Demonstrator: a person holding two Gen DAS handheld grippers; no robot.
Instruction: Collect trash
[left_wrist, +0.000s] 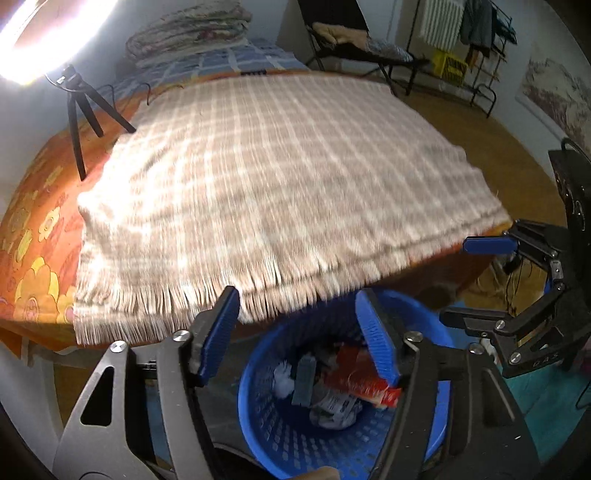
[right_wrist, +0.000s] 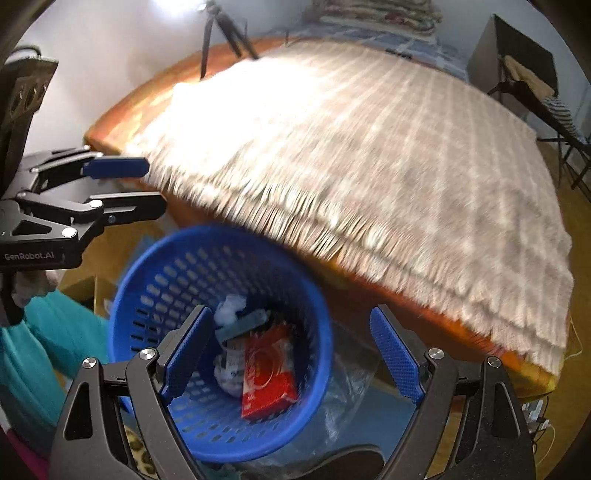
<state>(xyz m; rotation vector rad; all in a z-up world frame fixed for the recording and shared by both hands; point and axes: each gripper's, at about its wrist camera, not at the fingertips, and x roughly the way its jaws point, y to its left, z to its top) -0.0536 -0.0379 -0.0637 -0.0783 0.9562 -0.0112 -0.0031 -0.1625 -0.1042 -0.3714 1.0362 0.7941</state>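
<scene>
While the trash lies gathered in the blue basket (right_wrist: 314, 314), which stands on the floor just below the near edge of the bed, nothing is held by either tool. Inside it lie a red wrapper (right_wrist: 267, 373), a crumpled white paper (right_wrist: 229, 307), a grey-green block (right_wrist: 242, 323) and a printed scrap (left_wrist: 334, 404). The left hand-held gripper (left_wrist: 306, 336) hangs over the basket with its blue pads spread and nothing between them; the right hand-held gripper (right_wrist: 293, 354) is likewise spread wide and empty above the same opening.

The risk from here is judged to be mostly about the basket: it looks light and sits close under the bed's edge, so a gripper coming down carelessly could catch the rim and tip it, spilling what is collected. The fringe of the checked blanket (left_wrist: 266, 177) overhangs that near edge and could snag a finger.

No trash shows on the blanket. It covers an orange flowered sheet (left_wrist: 40, 236), with a small tripod (left_wrist: 79, 118) at the far left corner under a bright lamp. Folded bedding (left_wrist: 192, 31) is stacked at the far end; a chair (left_wrist: 354, 40) and a clothes rack (left_wrist: 480, 40) stand beyond on the brown floor.
</scene>
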